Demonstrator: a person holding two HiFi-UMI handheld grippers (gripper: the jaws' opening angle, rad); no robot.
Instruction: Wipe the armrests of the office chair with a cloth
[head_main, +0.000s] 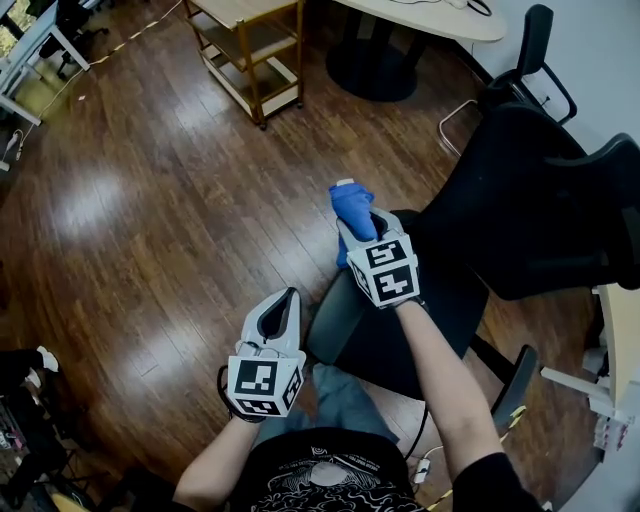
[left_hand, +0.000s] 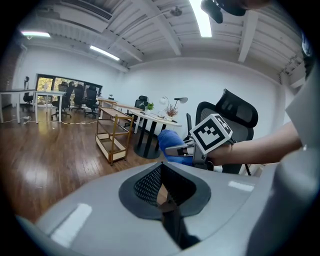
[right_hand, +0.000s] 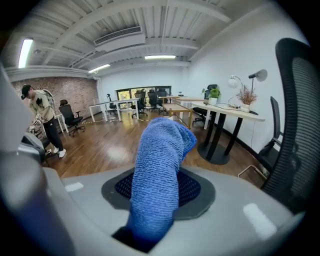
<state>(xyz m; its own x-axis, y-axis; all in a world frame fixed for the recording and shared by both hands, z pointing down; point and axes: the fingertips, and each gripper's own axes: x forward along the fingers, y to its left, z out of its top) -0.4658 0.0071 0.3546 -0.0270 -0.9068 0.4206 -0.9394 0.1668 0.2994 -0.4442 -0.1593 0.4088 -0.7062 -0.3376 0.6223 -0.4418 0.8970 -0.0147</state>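
The black office chair (head_main: 520, 190) stands at the right of the head view, with its seat turned toward me. One padded armrest (head_main: 335, 318) lies just right of my left gripper, and the other armrest (head_main: 515, 382) sits lower right. My right gripper (head_main: 349, 192) is shut on a blue cloth (head_main: 355, 212), held above the near armrest's far end. In the right gripper view the cloth (right_hand: 160, 165) sticks up between the jaws of that gripper (right_hand: 152, 210). My left gripper (head_main: 291, 297) is shut and holds nothing, beside the armrest. The left gripper view shows its pads (left_hand: 150, 182) together.
A wooden shelf cart (head_main: 250, 50) and a round table base (head_main: 375, 65) stand at the back. A second black chair (head_main: 530, 50) is at the upper right, and a white desk edge (head_main: 620, 340) at the right. A person (right_hand: 39, 112) stands far off.
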